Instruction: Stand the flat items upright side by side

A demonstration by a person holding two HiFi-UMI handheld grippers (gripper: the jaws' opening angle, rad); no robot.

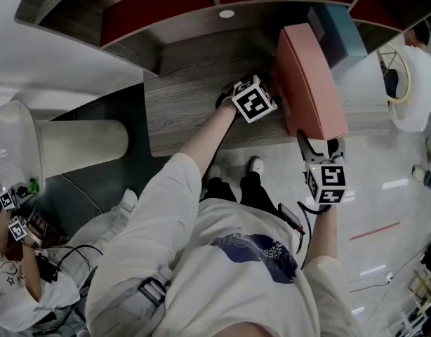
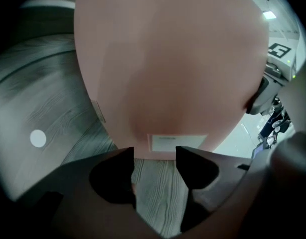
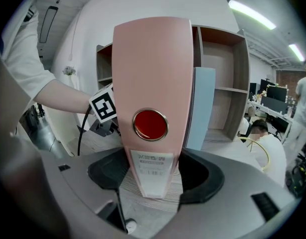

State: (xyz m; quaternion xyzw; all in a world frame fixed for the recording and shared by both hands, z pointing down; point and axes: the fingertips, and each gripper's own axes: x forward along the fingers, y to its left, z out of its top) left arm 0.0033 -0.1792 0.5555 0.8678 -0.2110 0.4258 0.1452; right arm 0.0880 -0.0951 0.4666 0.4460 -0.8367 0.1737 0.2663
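Observation:
A pink binder (image 1: pixel 307 76) stands upright on the wooden shelf board (image 1: pixel 187 111), its spine toward me. In the right gripper view the spine (image 3: pixel 150 83) shows a red round hole and a white label. My right gripper (image 1: pixel 321 144) (image 3: pixel 150 176) is shut on the spine's lower end, one pad on each side. My left gripper (image 1: pixel 275 104) (image 2: pixel 154 156) is open at the binder's left face (image 2: pixel 173 59), which fills its view, and nothing is between its jaws. A light blue folder (image 1: pixel 335 27) (image 3: pixel 203 108) stands upright just behind the pink binder.
The shelf unit has wooden dividers and red back panels (image 1: pixel 152 9). A white round column (image 1: pixel 82 146) lies left of the board. One person sits at the lower left (image 1: pixel 12 272) and another stands at the right (image 1: pixel 415 83). The glossy floor (image 1: pixel 384 209) lies below.

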